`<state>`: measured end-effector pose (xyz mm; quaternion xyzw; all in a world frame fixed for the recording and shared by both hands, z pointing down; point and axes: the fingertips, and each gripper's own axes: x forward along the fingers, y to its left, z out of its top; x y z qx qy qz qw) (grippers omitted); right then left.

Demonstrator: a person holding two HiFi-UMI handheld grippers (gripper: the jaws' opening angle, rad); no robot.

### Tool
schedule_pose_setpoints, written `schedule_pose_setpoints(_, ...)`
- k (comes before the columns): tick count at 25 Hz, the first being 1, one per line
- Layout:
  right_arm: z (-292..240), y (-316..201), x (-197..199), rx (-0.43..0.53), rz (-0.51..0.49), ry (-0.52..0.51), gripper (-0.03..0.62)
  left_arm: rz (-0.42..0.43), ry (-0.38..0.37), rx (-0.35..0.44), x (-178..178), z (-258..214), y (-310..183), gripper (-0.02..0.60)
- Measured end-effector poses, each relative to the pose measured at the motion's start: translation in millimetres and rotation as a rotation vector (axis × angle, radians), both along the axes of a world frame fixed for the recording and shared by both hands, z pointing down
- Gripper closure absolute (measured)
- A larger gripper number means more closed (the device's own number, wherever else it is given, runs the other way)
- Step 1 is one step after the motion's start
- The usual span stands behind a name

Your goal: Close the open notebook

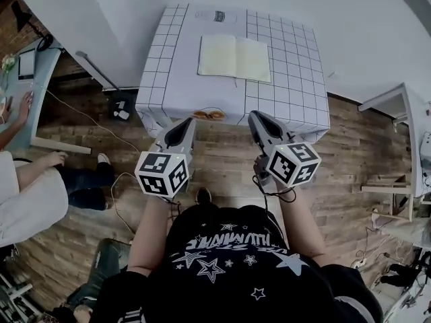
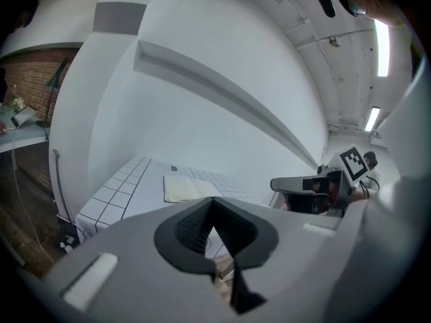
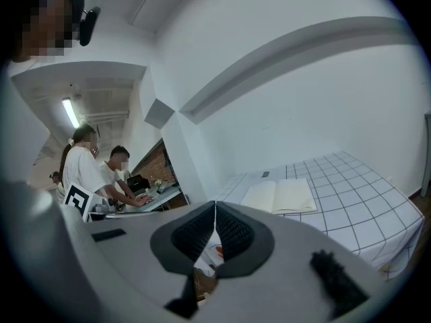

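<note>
We hold the left gripper (image 1: 187,122) and the right gripper (image 1: 256,118) short of the table (image 1: 300,93), jaws closed together, gripping nothing. The notebook (image 1: 234,58) lies open on it, apart from both.

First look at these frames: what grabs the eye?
The open notebook lies with its cream pages up toward the far side of the white grid-patterned table. Nearer the camera, the left hand-held gripper and right hand-held gripper, each with a black-and-white marker cube, point at the table from short of its near edge. Their jaws are together with nothing in them.
</note>
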<state>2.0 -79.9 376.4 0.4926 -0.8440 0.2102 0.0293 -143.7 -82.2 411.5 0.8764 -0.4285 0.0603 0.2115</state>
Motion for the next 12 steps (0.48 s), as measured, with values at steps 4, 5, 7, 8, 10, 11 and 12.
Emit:
schedule_pose_setpoints(4, 7, -7, -5, -0.022, 0.029, 0.008, 0.579, 0.028, -0.001, -0.012, -8, 8, -16, 0.572)
schedule_pose_setpoints(5, 9, -9, -3, -0.029, 0.035, 0.011, 0.579, 0.030, 0.001, -0.015, -8, 9, -20, 0.572)
schedule_pose_setpoints(7, 12, -12, 2, -0.035, 0.049, 0.017, 0.579, 0.036, 0.004, -0.016, -6, 11, -23, 0.572)
schedule_pose_setpoints(8, 13, -16, 5, -0.038, 0.055, 0.020, 0.579, 0.039, 0.004, -0.017, -4, 12, -26, 0.572)
schedule_pose_setpoints(10, 17, -25, 9, -0.044, 0.060, 0.041, 0.579, 0.040, 0.000, -0.023, -2, 15, -31, 0.572)
schedule_pose_setpoints(11, 21, -30, 8, -0.046, 0.055, 0.058, 0.579, 0.036, -0.004, -0.029, -2, 18, -34, 0.572)
schedule_pose_setpoints(12, 25, -35, 6, -0.048, 0.043, 0.072, 0.579, 0.029, -0.008, -0.035, -3, 20, -37, 0.572)
